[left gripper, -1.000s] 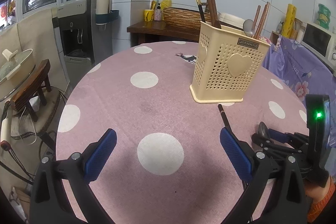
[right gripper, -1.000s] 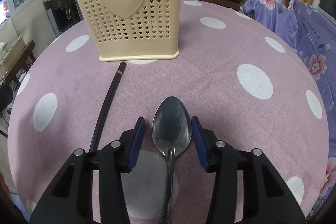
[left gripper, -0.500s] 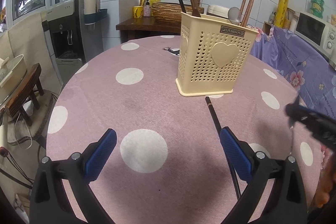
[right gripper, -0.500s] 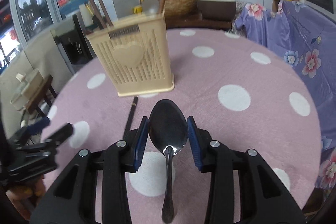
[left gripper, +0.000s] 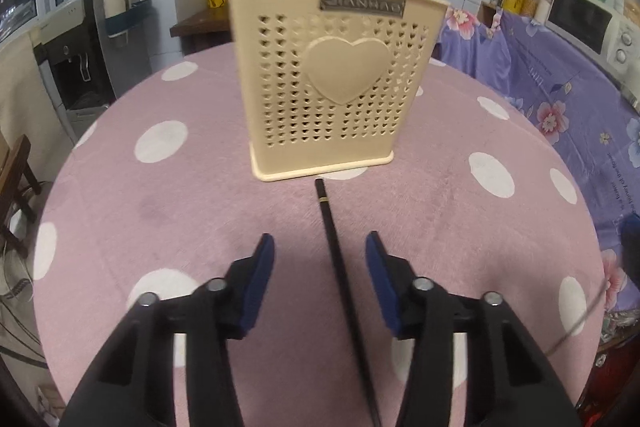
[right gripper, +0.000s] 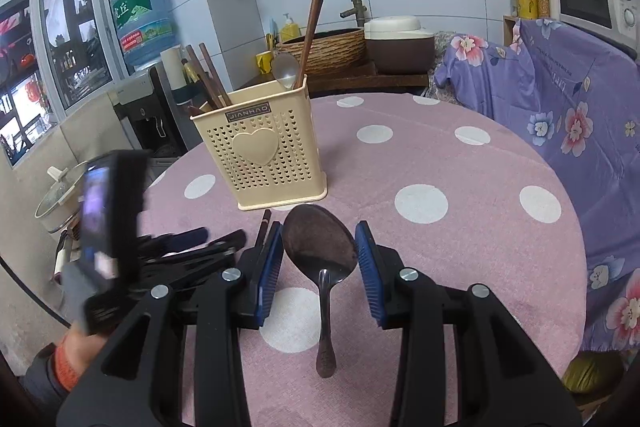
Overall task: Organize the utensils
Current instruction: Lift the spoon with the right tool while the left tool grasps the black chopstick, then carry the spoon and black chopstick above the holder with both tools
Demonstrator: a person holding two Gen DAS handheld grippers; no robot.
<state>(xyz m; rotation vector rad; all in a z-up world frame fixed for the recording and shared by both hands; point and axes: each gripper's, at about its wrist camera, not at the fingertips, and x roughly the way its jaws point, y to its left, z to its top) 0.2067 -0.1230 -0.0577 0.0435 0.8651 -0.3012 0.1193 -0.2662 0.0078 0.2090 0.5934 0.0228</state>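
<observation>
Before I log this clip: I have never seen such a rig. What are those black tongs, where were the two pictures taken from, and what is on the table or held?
A person holds hand-held tongs in each hand, each with a camera looking along its blue-padded fingers.

Left view: the left tongs are closing around a black chopstick lying on the pink polka-dot tablecloth, pads not yet touching it.

Right view: the right tongs grip a metal spoon by its bowl.

Ahead stands a cream perforated utensil holder, already holding chopsticks and a spoon.
</observation>
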